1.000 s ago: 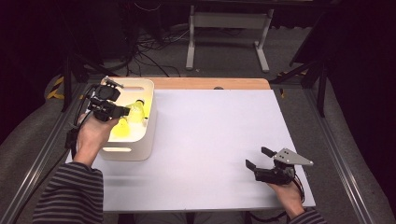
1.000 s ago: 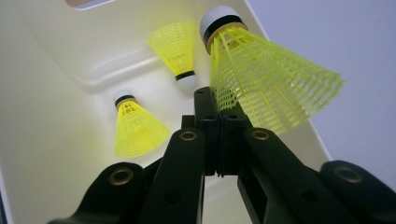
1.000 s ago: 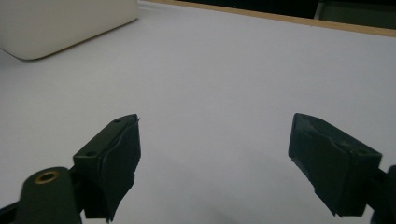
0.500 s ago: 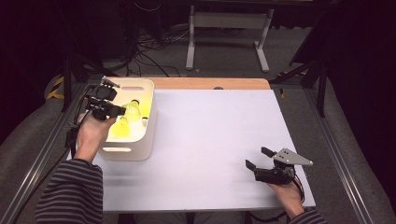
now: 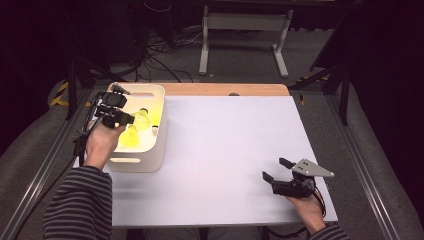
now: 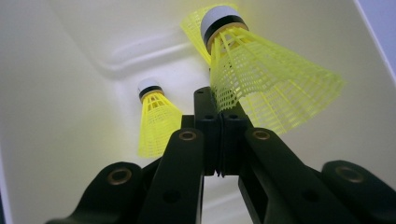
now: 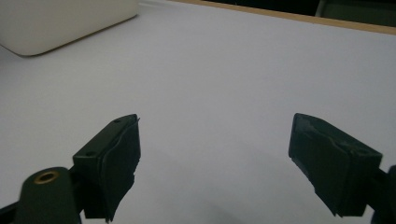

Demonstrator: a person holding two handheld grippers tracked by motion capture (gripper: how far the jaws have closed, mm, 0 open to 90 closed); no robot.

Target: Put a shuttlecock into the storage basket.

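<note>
A white bin (image 5: 150,160) stands at the table's left with several yellow shuttlecocks (image 5: 143,119) inside. My left gripper (image 5: 128,120) reaches down into it. In the left gripper view its jaws (image 6: 217,100) are shut on the mesh skirt edge of a yellow shuttlecock (image 6: 266,70), whose white cork points up and away. Another shuttlecock (image 6: 154,119) stands on the bin floor (image 6: 70,102) behind, and a third peeks out past the held one. My right gripper (image 5: 276,169) rests near the table's front right, open, with nothing between its pads (image 7: 119,154).
The white table sheet (image 5: 235,140) spreads between the two hands. A wooden strip (image 5: 225,89) runs along the far edge. The bin's corner (image 7: 56,23) shows far off in the right gripper view. Metal rails flank the table.
My left gripper has drifted slightly left and sunk a little into the bin, still shut. The right hand has stayed put.
</note>
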